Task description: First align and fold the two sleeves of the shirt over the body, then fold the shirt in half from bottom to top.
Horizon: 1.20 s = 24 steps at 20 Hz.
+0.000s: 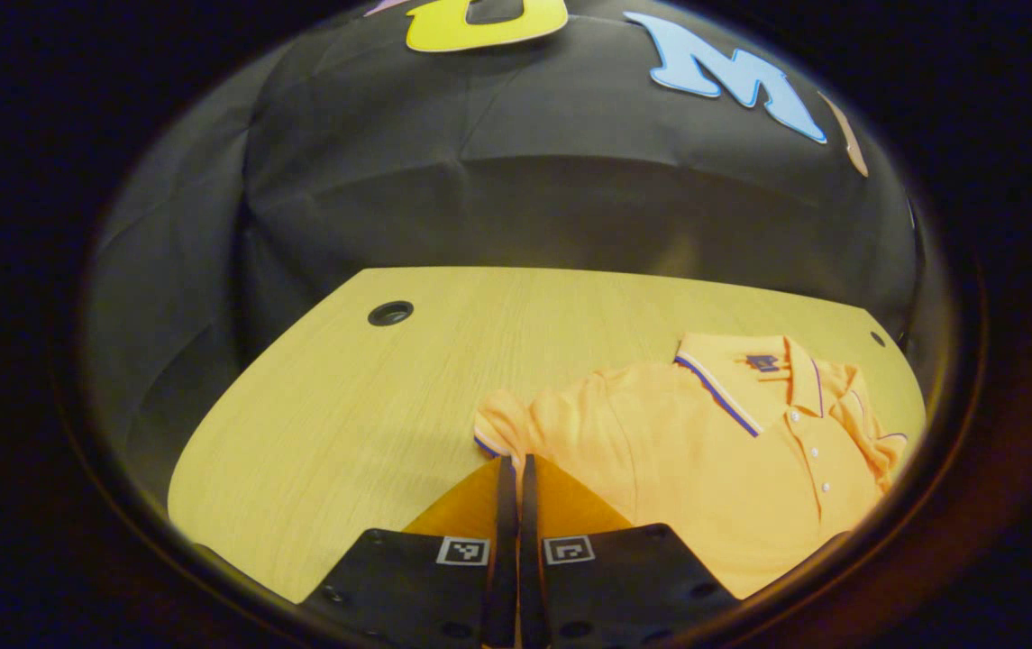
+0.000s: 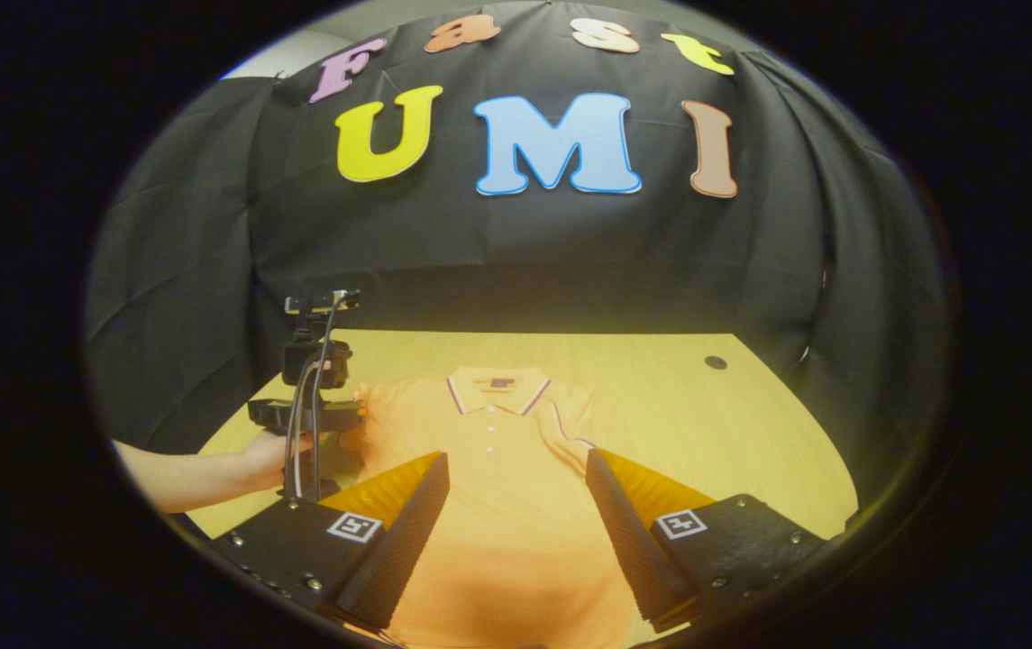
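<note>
A light wooden table [image 2: 750,424] is seen in front of the black cloth wall [image 2: 525,243]. An orange shirt [image 2: 497,505] is laid flat on the table with its collar [image 2: 497,388] pointing toward the wall. One sleeve [image 2: 570,428] is already folded over the body. The other sleeve [image 1: 502,424] is bunched up at the shirt's edge.

The left gripper [image 1: 512,469] is shut tight, and the bunched sleeve is at its tips; a pinch cannot be told for sure. It is held by a hand [image 2: 268,460]. The right gripper [image 2: 516,469] is held wide open above the shirt's middle, with nothing between its fingers.

A small dark hole [image 1: 390,313] is seen in the table.
</note>
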### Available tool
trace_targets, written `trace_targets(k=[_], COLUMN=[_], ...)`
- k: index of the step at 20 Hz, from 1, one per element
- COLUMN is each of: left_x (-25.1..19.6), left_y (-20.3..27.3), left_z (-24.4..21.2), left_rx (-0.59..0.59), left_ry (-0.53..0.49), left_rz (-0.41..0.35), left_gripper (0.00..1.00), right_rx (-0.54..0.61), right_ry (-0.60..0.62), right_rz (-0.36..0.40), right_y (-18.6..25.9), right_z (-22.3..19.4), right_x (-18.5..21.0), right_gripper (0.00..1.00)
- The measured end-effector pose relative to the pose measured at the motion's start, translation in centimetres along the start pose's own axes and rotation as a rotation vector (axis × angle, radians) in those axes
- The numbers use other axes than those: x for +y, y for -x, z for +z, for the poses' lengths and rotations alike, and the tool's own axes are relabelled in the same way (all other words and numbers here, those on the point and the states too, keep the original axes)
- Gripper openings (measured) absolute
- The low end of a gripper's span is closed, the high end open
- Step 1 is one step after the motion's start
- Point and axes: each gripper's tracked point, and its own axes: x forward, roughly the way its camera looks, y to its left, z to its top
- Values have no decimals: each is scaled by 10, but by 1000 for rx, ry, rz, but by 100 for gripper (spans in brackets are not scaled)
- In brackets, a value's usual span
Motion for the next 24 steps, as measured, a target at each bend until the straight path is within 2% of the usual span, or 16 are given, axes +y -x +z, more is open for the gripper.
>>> trace_targets(k=[6, 11, 24], left_x=[-32, -73, -126], left_y=[25, 37, 30], left_z=[47, 63, 22], left_rx=[-104, -134, -21], left_ry=[-46, -84, -135], left_rz=[-60, -130, -225], left_gripper=[7, 7, 10], right_rx=[2, -5, 15], right_ry=[-17, -24, -88], right_rz=[-6, -15, -100], right_y=[-3, -2, 9], right_z=[-1, 0, -18], right_x=[-1, -2, -23], right_gripper=[95, 95, 95])
